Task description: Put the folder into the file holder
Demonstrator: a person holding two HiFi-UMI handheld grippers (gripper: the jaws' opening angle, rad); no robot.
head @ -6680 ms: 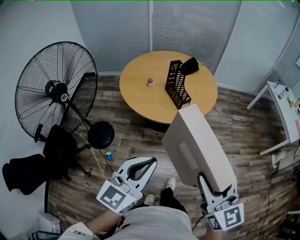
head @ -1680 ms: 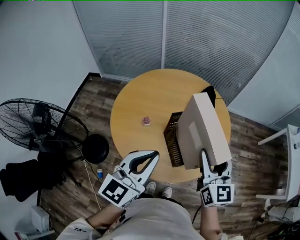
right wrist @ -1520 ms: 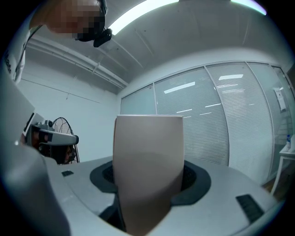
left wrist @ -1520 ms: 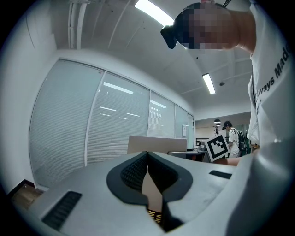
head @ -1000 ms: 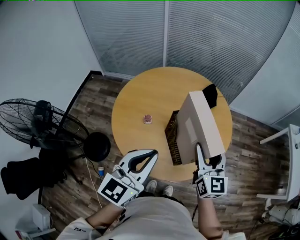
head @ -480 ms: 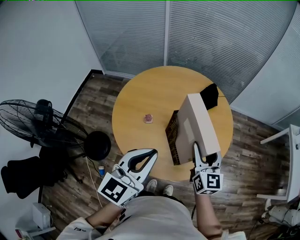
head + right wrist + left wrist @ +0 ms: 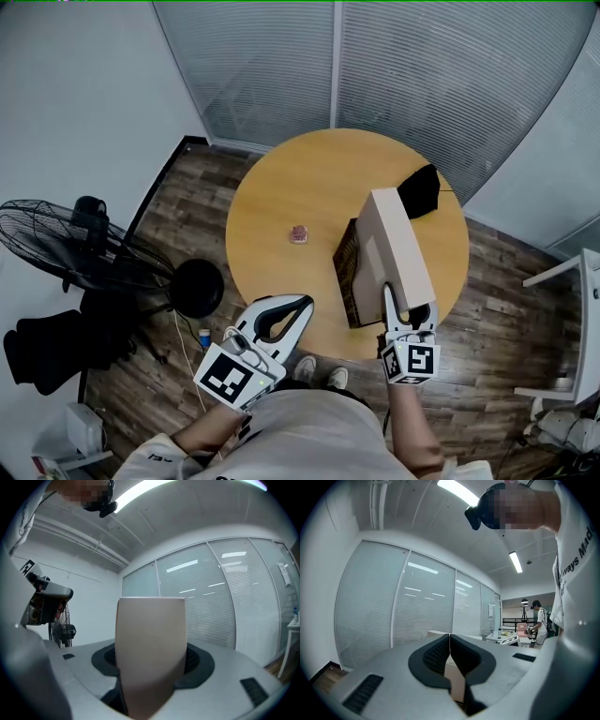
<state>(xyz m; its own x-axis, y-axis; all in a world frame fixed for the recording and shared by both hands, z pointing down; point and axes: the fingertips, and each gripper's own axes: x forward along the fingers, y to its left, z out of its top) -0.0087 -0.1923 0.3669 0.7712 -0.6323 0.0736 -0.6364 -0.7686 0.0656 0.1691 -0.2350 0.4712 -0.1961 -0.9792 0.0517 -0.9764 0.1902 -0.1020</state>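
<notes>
"The left gripper (image 7: 302, 307) hangs idle off the near edge of the desk (image 7: 281, 178), its fingers pressed together on nothing."

"Right. The black mesh file holder (image 7: 346, 281) stands by that edge, and the beige box folder (image 7: 394, 246) slants over its right side. The right gripper (image 7: 407, 317) clamps the folder's near end, fingers spread wide round it."

"I'd square the folder with the slot first, then lower it gently. That holder looks light enough to be shoved."
</notes>
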